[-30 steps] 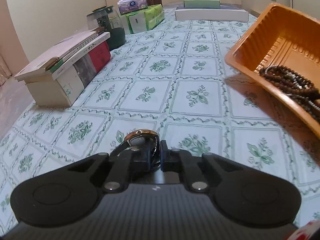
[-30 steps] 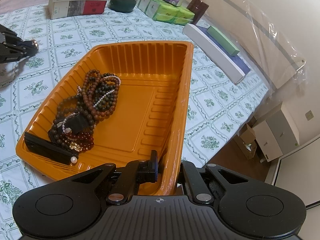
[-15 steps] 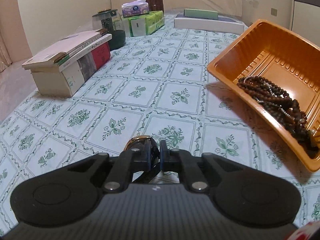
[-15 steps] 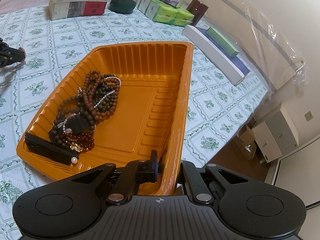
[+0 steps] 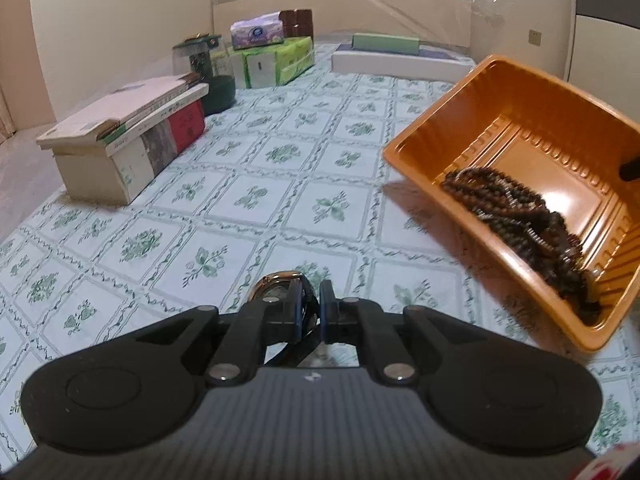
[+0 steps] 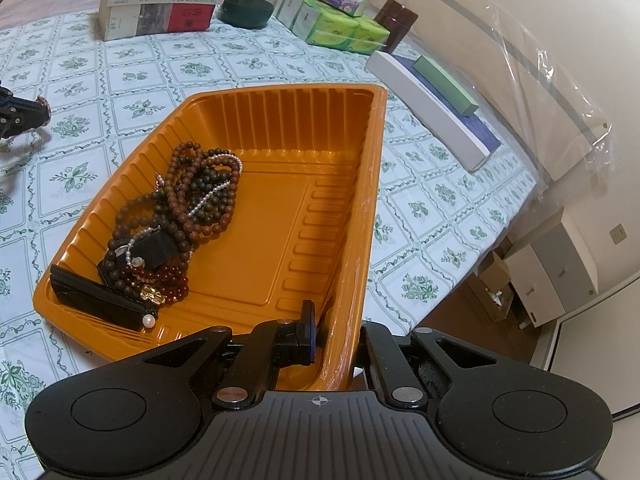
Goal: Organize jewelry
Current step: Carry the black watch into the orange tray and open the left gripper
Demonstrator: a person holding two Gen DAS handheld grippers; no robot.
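We see the left gripper [image 5: 311, 305] clamped on a gold-rimmed wristwatch [image 5: 280, 286], held above the floral table [image 5: 256, 168], left of the orange tray [image 6: 280, 216]. The right gripper [image 6: 334, 338] is pinched tight on the tray's near right wall. Bead bracelets [image 6: 192, 200] lie heaped in the tray's left half, near a black bar [image 6: 96, 298].
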